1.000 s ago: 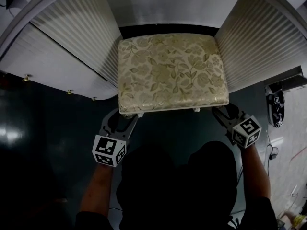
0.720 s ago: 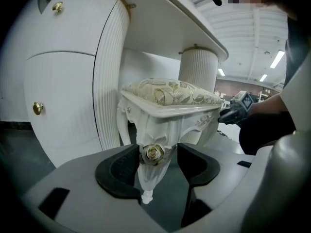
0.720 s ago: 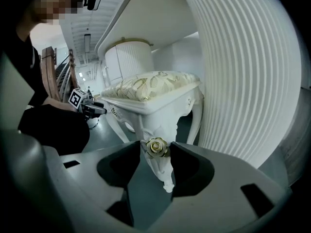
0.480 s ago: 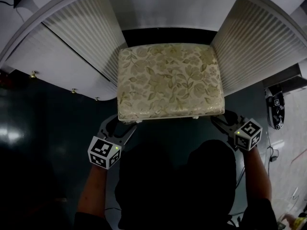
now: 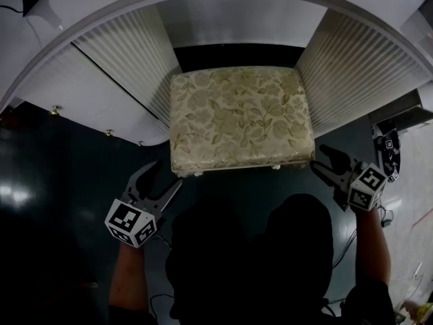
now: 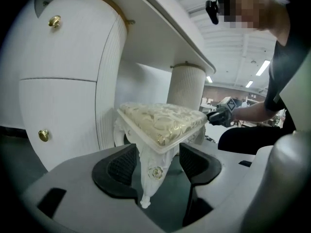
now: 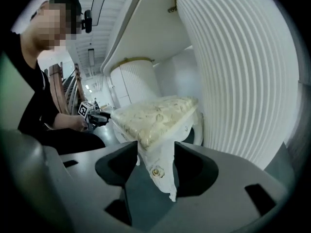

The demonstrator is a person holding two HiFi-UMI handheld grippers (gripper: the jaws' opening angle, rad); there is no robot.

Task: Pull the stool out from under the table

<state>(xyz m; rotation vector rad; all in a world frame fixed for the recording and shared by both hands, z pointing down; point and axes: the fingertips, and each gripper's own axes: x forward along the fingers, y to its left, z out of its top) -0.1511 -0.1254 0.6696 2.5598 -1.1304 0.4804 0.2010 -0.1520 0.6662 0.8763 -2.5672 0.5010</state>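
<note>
Stool (image 5: 240, 117): floral cushion, white carved legs. It stands on the dark floor (image 5: 61, 181) between the fluted pedestals of the white table (image 5: 67, 9), front edge toward the person.
Left gripper (image 5: 166, 175): jaws apart, empty, just off the front-left leg.
Right gripper (image 5: 319, 159): jaws opening, empty, beside the front-right corner.

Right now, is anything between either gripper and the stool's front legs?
Nothing visible does. The left gripper faces the stool's left front leg, the right gripper its right front leg, with only dark floor between; both pairs of jaws stand apart, pressing nothing.
</note>
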